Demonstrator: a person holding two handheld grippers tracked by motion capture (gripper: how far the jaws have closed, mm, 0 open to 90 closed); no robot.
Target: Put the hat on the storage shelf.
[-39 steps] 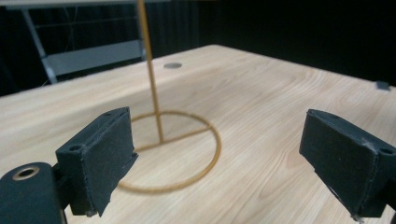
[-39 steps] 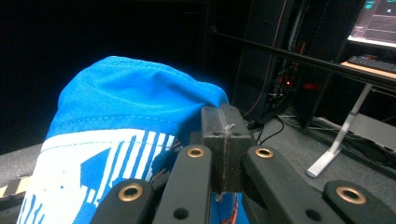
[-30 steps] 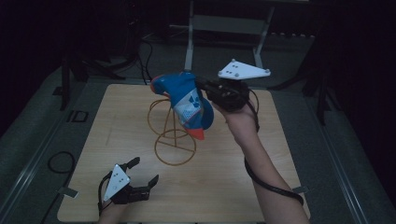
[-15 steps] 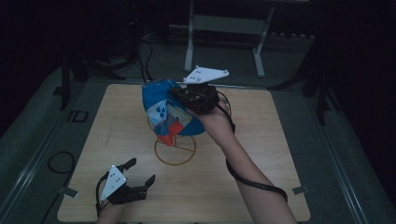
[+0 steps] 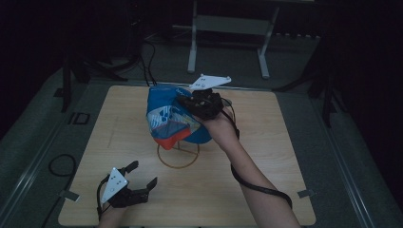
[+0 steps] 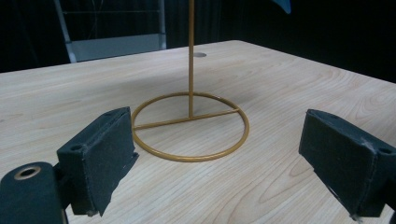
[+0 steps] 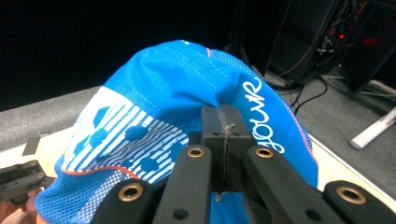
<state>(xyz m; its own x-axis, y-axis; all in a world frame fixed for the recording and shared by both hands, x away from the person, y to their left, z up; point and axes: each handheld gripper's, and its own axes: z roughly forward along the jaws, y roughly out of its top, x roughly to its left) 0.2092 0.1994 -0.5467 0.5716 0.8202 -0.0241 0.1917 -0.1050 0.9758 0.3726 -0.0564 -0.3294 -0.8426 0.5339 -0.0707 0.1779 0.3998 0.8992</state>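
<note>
Nearest the person, the left gripper (image 5: 127,190) is rested low on the table (image 5: 285,142) with its jaws spread wide and nothing between them. Just beyond it, the ring base of the gold wire stand (image 6: 191,126) lies flat on the wood — its thin post rises straight up out of the left gripper view. Farther off, the blue cap (image 5: 173,121) is held above that stand by the right gripper (image 5: 202,105), whose jaws are pressed together on a fold of the cap's fabric. The cap appears to sit over the post top, slightly tilted — the next move is judged to be downward. The right hand is the nearer to it.
</note>
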